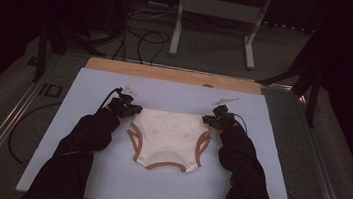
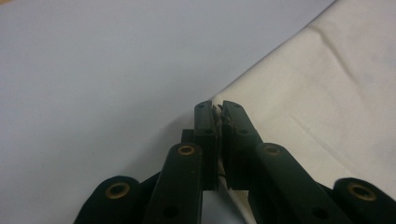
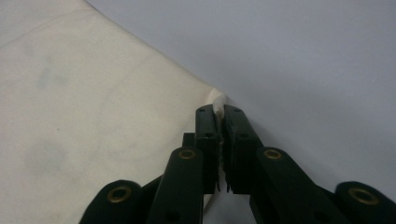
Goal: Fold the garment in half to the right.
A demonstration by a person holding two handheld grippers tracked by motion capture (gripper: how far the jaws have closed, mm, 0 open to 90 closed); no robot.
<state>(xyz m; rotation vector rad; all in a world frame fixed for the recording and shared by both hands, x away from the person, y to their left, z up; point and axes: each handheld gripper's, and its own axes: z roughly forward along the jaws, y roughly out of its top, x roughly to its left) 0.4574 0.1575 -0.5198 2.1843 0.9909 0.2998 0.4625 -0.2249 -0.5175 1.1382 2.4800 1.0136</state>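
both the left hand-held gripper [image 2: 217,109] and right hand-held gripper [image 3: 219,109] pinch just the garment [image 1: 169,134] corners between their tips; uneven pulling could slip one free.

your cream underpants [image 1: 168,136] lie flat and spread on the pale blue tabletop [image 1: 104,182], waistband edge on the far side, crotch toward you. brown trim runs along both leg openings and the near hem. each far corner is pinched up, and faint grey marks show on the fabric.

Dim high view, brighter close-ups
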